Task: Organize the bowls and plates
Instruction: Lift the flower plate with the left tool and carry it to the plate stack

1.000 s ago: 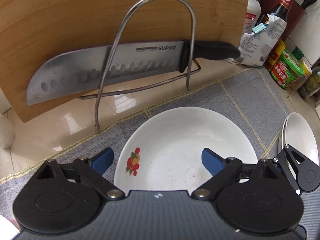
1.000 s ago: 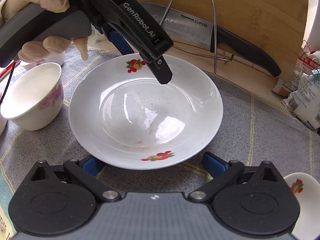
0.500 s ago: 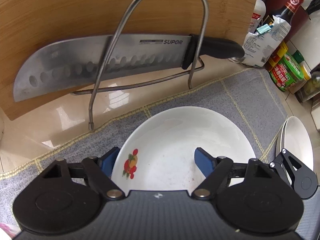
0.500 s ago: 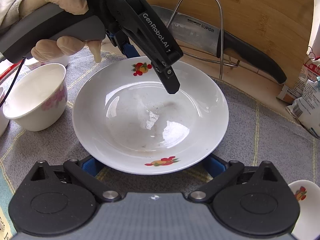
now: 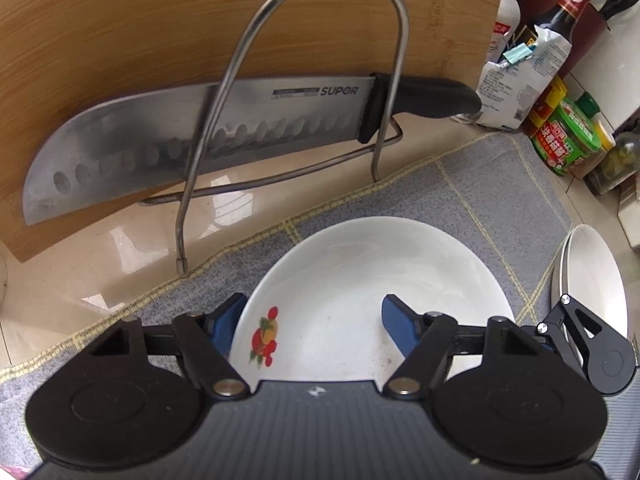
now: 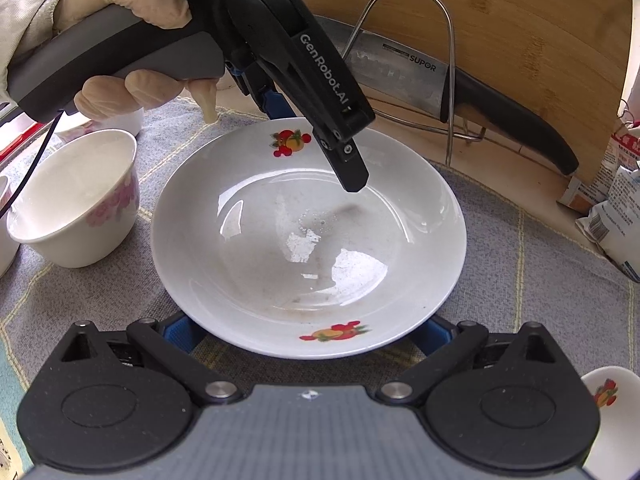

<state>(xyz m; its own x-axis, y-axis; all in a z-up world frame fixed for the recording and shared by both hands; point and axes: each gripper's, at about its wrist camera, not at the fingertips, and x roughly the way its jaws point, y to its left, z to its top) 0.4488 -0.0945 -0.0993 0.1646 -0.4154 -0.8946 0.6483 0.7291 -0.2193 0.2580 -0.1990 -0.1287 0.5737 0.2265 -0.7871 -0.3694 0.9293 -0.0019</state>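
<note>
Currently logged: my left tool (image 5: pixel 312 320) closing astride plate (image 5: pixel 360 280) rim, not yet pinching; right tool (image 6: pixel 308 332) open around plate's near edge.

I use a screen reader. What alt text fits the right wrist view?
A white plate with fruit prints lies on a grey mat; the left gripper, in a gloved hand, straddles its far rim. A bowl sits left.

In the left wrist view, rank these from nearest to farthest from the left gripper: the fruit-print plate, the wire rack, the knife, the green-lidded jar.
1. Fruit-print plate: its rim sits between the left gripper fingers, which have just been closing.
2. Wire rack: beyond the plate, its near foot left of centre.
3. Knife: behind the rack's hoop, against the board.
4. Green-lidded jar: far right edge.
</note>
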